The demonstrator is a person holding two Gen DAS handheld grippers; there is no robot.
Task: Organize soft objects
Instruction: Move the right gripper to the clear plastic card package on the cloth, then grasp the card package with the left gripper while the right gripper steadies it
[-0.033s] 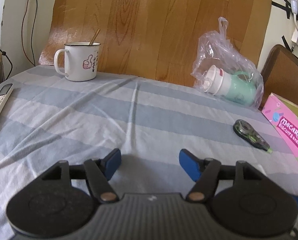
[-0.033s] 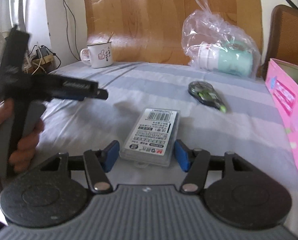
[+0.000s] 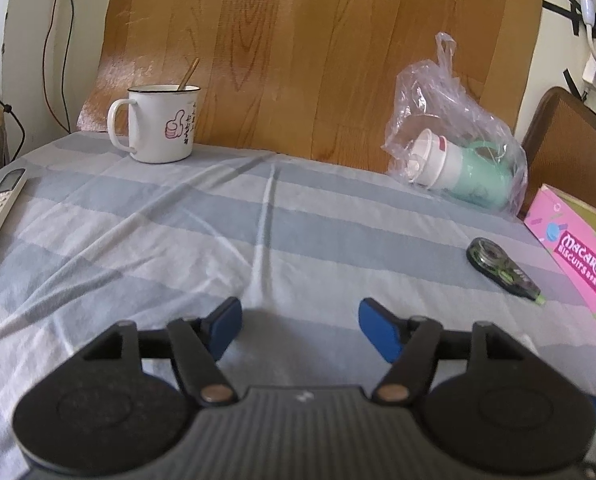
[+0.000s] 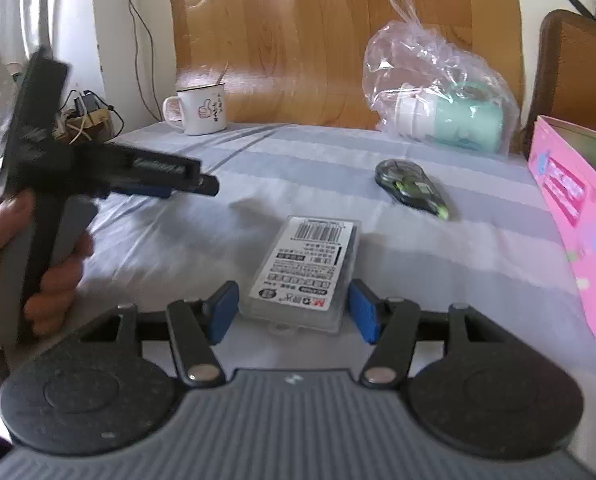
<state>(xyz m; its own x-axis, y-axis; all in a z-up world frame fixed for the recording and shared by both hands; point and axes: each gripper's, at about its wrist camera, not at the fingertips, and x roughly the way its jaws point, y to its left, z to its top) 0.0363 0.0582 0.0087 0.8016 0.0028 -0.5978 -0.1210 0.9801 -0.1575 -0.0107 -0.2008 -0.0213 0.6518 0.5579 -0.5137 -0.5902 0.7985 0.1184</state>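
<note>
Straddling clear case – right tongs unclamped

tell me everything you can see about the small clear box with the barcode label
The box is a flat, clear plastic case with a white printed label and barcode on top. It lies flat on the striped cloth, near end between the right gripper's blue pads. The right pad looks at its edge; a narrow gap shows on the left. No firm grip yet.

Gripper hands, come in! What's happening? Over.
Left gripper open, just widened, empty. Right gripper just closing around clear box, pads not pressing yet. Correction tape off to the side.
</note>
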